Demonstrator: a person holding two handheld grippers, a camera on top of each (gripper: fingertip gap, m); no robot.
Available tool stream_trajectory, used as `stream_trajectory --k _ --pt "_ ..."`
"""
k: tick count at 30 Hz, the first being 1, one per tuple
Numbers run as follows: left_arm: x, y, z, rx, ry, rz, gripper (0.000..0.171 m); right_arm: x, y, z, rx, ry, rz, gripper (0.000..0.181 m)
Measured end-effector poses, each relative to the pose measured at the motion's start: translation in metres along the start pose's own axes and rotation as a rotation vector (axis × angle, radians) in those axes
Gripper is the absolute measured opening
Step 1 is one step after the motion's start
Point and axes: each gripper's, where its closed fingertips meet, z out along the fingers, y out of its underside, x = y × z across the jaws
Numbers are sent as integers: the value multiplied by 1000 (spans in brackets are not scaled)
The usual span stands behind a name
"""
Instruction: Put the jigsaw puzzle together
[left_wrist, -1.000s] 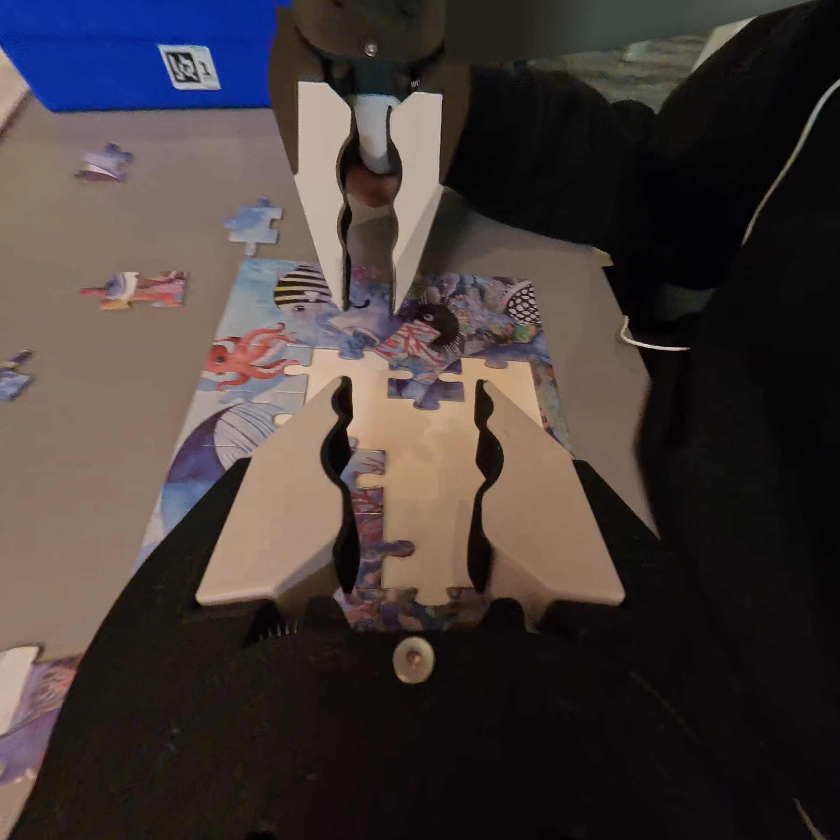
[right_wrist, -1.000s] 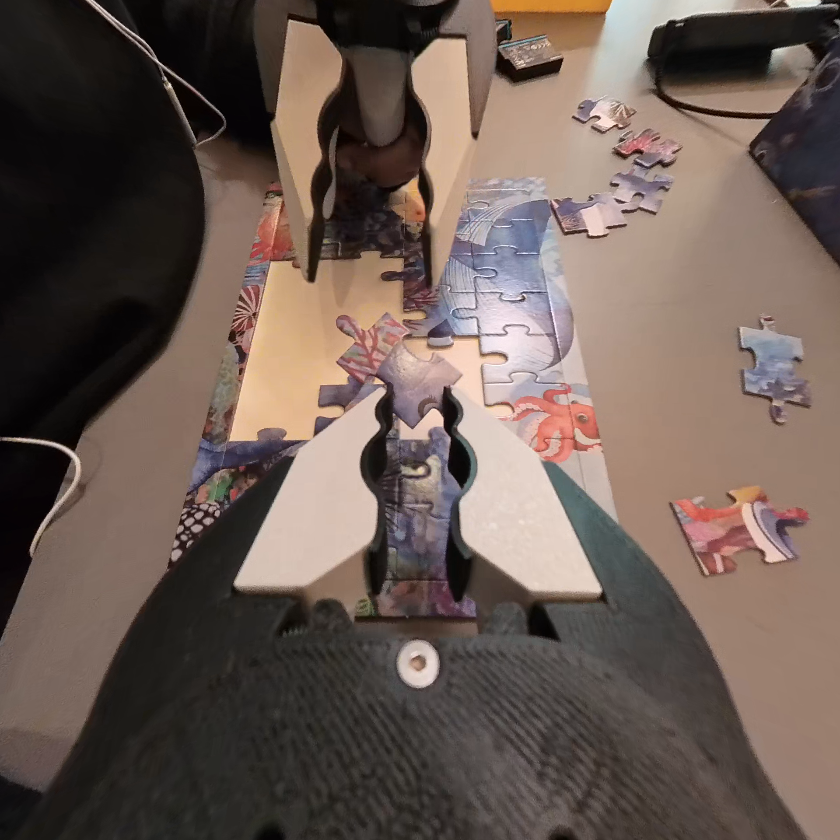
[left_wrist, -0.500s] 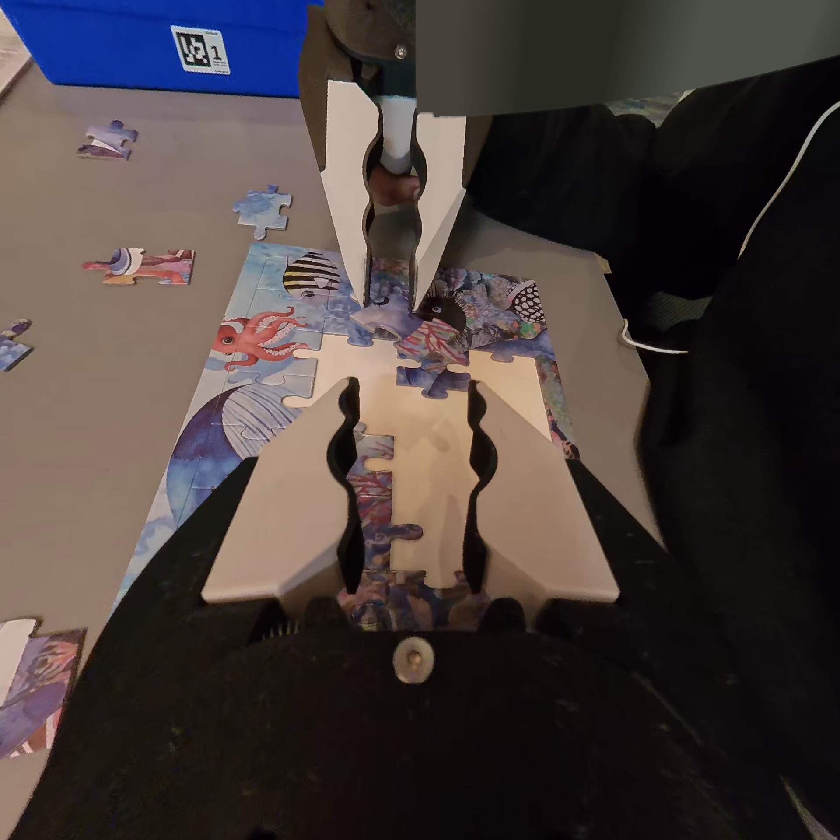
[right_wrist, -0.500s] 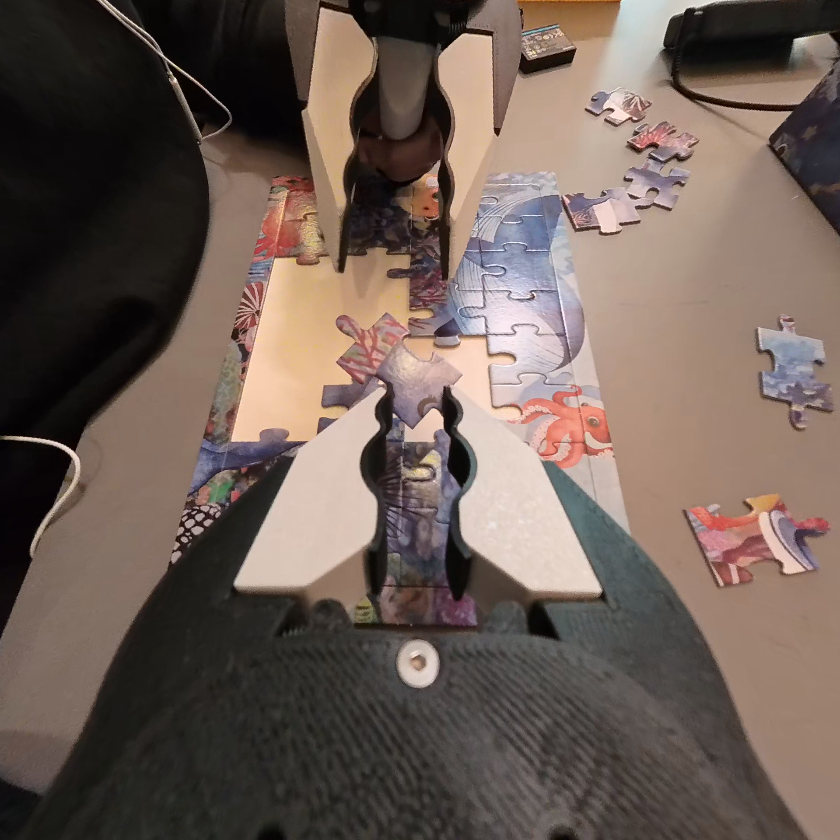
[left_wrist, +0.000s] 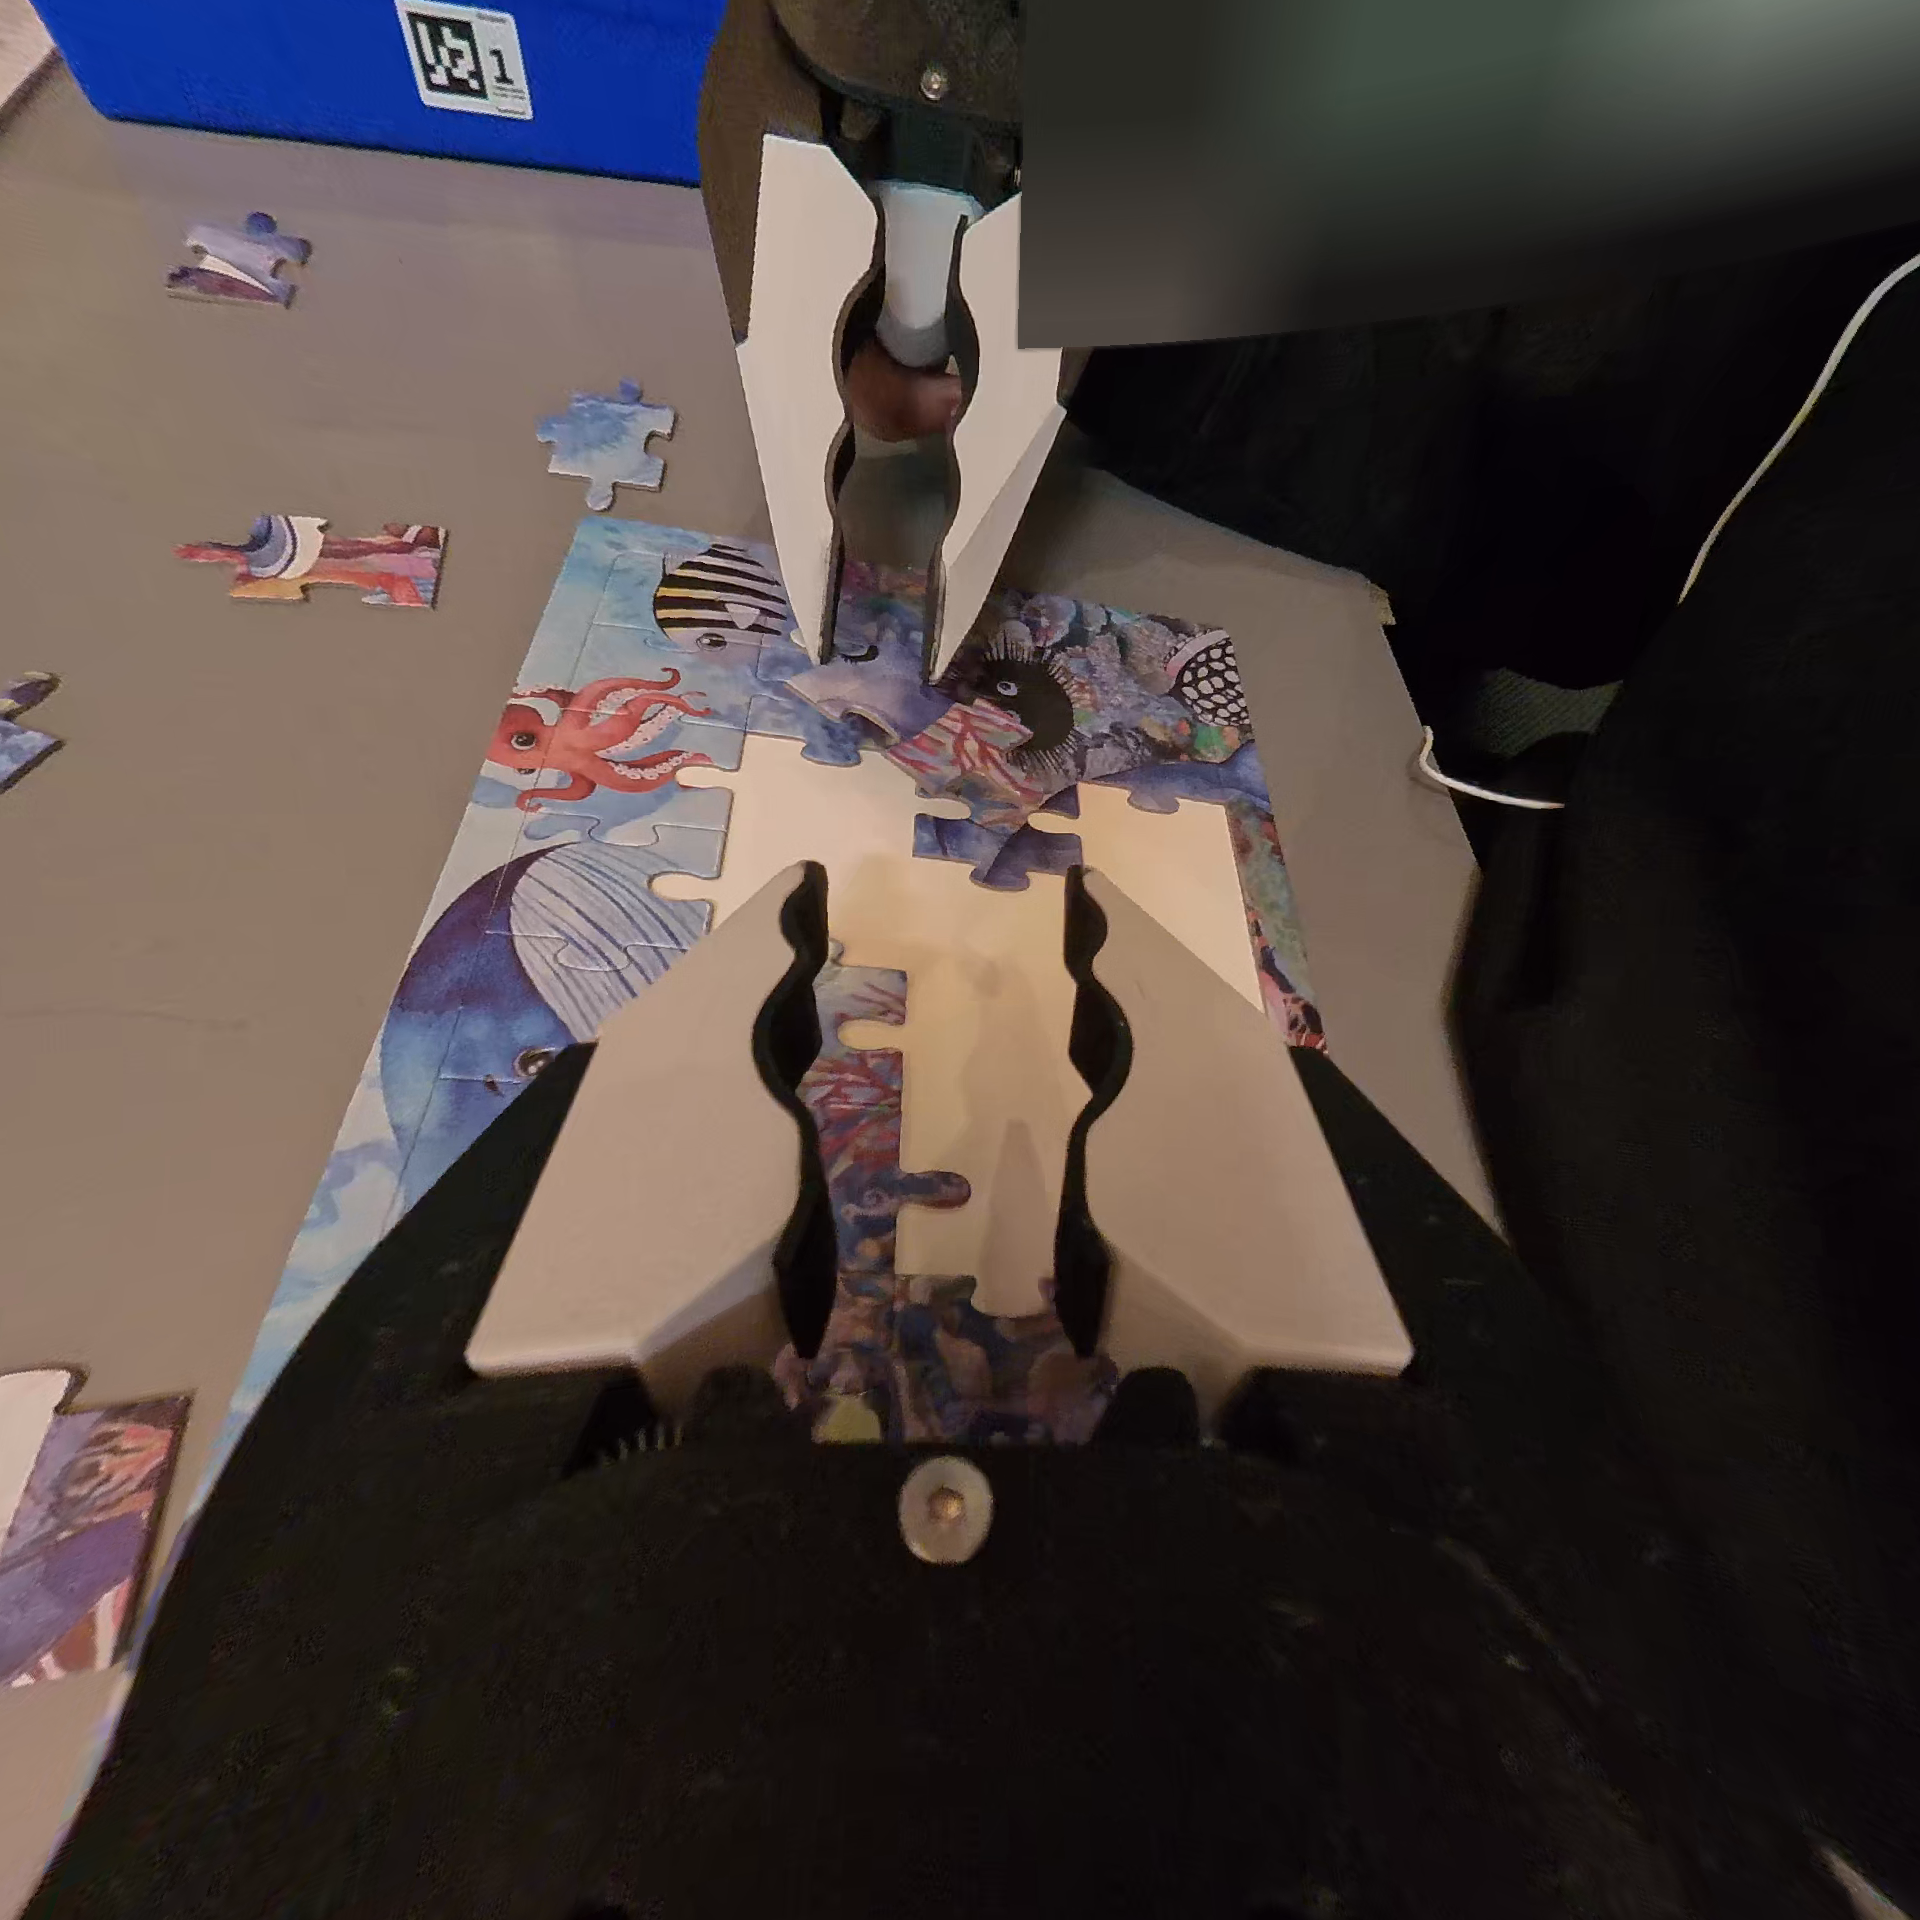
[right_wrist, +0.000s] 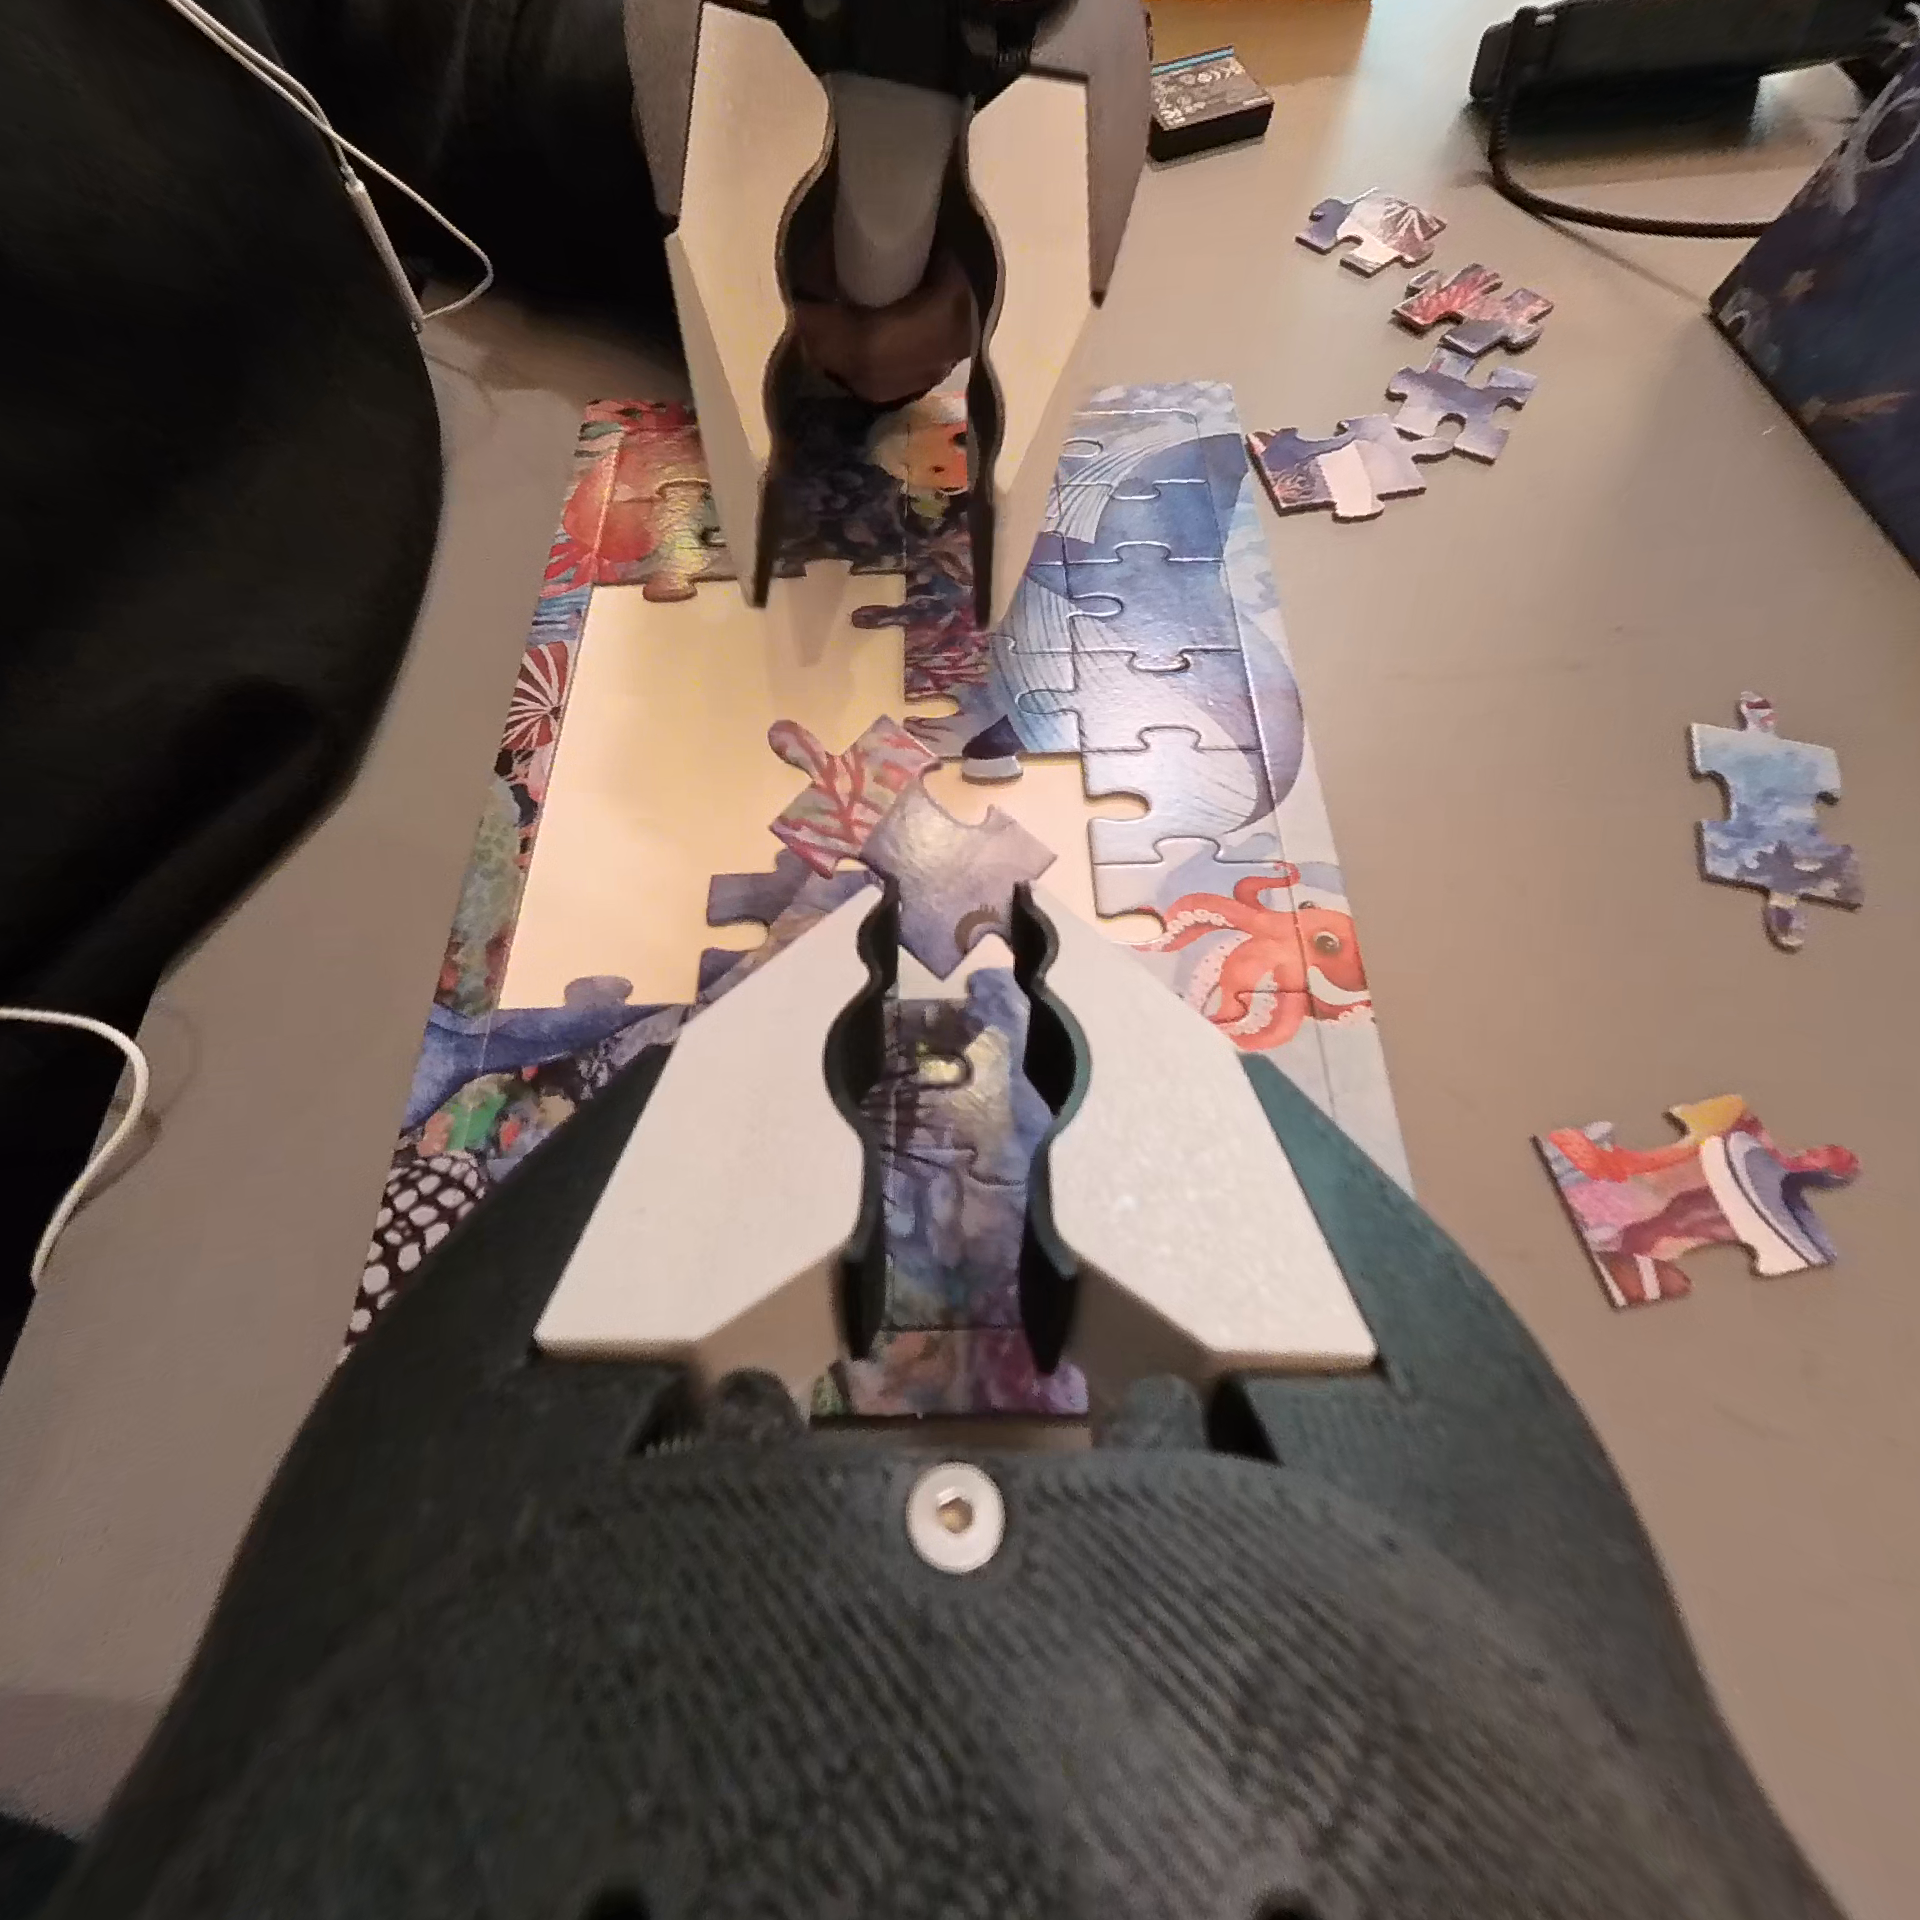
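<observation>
A partly built sea-themed jigsaw puzzle (left_wrist: 582, 935) (right_wrist: 1174, 665) lies on the grey table, with a bare cream patch (left_wrist: 956, 935) (right_wrist: 665, 748) in its middle. My right gripper (right_wrist: 953, 899) (left_wrist: 878, 665) is shut on a blue-purple piece (right_wrist: 951, 868) (left_wrist: 868, 698), holding it at the bare patch's edge beside the octopus (right_wrist: 1278, 956). It overlaps a tilted coral-patterned piece (right_wrist: 842, 790) (left_wrist: 961, 743). My left gripper (left_wrist: 940, 878) (right_wrist: 875, 605) is open and empty above the bare patch, facing the right one.
Loose pieces lie around the puzzle (left_wrist: 608, 436) (left_wrist: 322, 561) (right_wrist: 1777, 821) (right_wrist: 1704, 1205) (right_wrist: 1351, 468). A blue bin (left_wrist: 260, 62) stands at the table's far side. A dark flat box (right_wrist: 1205, 99), a black device with a cable (right_wrist: 1662, 62) and a person's dark clothing (right_wrist: 156, 520) border the puzzle. There is about 7 cm between the tips of the two grippers. Between my left fingertips and the partly built sea-themed jigsaw puzzle (left_wrist: 582, 935) there is roughly 7 cm. Seen from the right wrist view (right_wrist: 1181, 749) as well.
Little differs. My left gripper has drifted slightly over the puzzle, still open. My right gripper keeps the blue-purple piece at the same spot.
</observation>
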Motion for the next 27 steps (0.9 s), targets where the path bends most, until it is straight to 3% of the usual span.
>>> stream_trajectory --k 7,15,27 --pt "2 1 6 -26 -26 30 42 12 -4 0 19 79 -13 20" --pt "-10 -5 -3 24 -74 2 42 44 -7 -28 65 255 13 20" --pt "-6 -1 3 -11 -74 29 42 57 0 -33 40 331 29 20"
